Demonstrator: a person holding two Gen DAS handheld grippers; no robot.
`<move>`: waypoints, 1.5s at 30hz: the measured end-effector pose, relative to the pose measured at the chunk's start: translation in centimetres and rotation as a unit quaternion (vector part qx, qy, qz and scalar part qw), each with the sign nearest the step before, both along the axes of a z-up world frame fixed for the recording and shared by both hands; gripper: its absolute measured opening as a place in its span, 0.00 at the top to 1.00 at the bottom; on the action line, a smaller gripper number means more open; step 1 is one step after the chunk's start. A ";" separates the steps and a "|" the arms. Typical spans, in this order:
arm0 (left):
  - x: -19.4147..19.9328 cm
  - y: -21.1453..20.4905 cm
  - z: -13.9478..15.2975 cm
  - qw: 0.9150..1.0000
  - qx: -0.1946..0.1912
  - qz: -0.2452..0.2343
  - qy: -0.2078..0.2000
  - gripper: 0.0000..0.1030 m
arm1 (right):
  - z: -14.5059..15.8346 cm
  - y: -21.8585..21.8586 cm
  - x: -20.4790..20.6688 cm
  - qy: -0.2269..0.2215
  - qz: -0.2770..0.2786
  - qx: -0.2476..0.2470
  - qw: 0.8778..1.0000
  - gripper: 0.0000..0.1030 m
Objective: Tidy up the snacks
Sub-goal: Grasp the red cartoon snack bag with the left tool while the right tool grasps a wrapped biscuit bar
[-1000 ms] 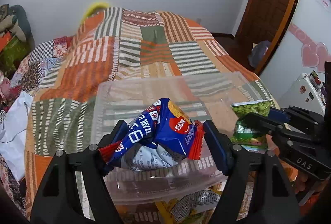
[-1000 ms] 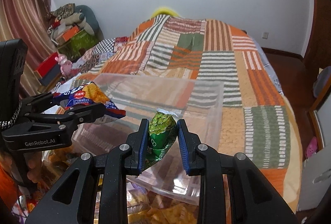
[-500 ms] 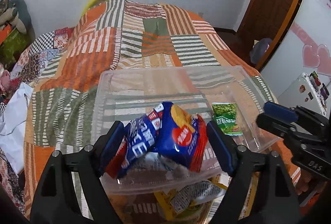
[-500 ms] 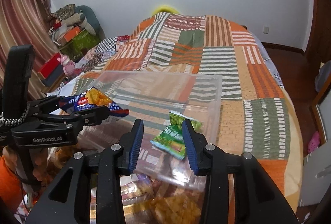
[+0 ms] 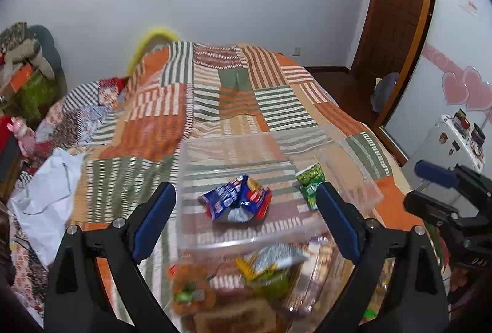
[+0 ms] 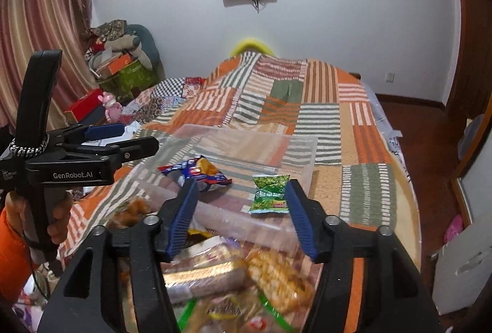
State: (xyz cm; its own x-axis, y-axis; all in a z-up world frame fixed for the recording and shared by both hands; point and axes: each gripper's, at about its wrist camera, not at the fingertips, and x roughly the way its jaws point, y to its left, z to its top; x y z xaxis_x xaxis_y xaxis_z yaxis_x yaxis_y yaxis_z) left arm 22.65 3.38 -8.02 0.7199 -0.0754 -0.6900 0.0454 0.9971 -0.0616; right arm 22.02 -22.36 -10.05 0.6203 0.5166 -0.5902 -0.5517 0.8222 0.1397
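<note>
A clear plastic bin sits on the patchwork bed. A blue snack bag lies in its middle. A green pea bag lies at its right side. My left gripper is open and empty, above and nearer than the bin; it also shows in the right wrist view. My right gripper is open and empty, back from the bin; it also shows in the left wrist view.
A pile of loose snack packets lies just in front of the bin, under both grippers. A white bag lies at the bed's left. Boxes and cushions stand left; a door is right.
Both grippers opened and dropped their bags into the bin: the blue bag from the left, the green pea bag from the right. Both then pulled back and up.
</note>
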 end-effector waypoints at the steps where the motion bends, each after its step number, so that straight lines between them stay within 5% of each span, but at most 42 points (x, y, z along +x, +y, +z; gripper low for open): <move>1: -0.8 0.1 0.3 1.000 0.004 0.001 -0.004 0.09 | 0.2 -0.2 -0.7 -0.007 0.000 0.000 1.000 0.40; 11: -9.5 1.6 -0.4 1.000 0.013 0.023 -0.008 0.04 | 0.3 -0.6 -5.8 -0.013 0.012 0.013 1.000 0.38; 23: -16.3 3.4 -5.1 0.999 -0.008 0.034 0.042 0.04 | -3.7 1.1 -9.2 0.047 0.045 0.017 0.998 0.38; 45: -17.6 3.3 -12.0 0.992 -0.052 -0.002 0.114 0.04 | -10.1 5.9 -9.3 0.143 0.072 -0.029 0.987 0.46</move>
